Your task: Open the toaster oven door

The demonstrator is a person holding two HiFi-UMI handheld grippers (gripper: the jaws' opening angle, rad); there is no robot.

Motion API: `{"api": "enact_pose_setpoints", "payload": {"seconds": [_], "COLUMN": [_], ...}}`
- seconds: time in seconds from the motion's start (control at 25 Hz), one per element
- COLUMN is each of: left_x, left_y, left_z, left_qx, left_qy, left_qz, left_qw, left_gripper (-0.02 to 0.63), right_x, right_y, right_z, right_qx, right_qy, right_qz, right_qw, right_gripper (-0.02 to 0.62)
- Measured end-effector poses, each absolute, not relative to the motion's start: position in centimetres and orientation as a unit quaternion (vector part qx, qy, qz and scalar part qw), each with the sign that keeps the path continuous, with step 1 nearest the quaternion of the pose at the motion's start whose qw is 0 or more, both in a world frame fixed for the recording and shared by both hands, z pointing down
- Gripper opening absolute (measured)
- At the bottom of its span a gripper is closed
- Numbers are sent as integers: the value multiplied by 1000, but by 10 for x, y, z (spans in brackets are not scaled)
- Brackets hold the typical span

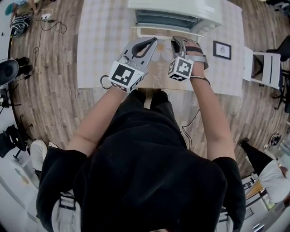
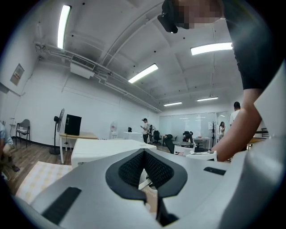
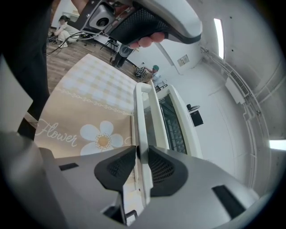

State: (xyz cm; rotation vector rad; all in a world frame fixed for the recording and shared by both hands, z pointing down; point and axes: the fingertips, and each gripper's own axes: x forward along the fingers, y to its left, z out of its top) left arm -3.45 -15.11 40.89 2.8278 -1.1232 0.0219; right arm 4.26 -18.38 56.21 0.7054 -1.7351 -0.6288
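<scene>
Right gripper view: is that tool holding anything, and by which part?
Yes: the right tool is clamped on the toaster oven door handle, its pads pinching the white bar partway along its length.

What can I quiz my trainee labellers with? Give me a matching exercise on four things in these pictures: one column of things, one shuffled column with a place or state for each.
Things:
1. right gripper
2. left gripper
3. white daisy
4. small framed picture

Places or states:
A. jaws together, nothing between them
B. lying to the right of the toaster oven in the head view
C. clamped on the door handle
D. printed on the beige cloth in front of the oven

Pairs: 1-C, 2-A, 3-D, 4-B.
</scene>
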Motion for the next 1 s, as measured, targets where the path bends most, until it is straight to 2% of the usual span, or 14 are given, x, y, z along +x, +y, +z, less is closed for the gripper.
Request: {"api": "enact_pose_setpoints", "payload": {"seconds": [1.0], "left_x": [-21], "left_y": [-118], "left_z": [443], "left_qx": [939], "left_qy": [-341], "left_qz": [20], "left_qw": [49], "left_gripper": [12], "right_x": [42], "right_y": [-125], "right_z": [614], "right_qx": [307], "right_qy": [-730], "right_qz": [-247], "right_qw": [558], "right_gripper": [115]}}
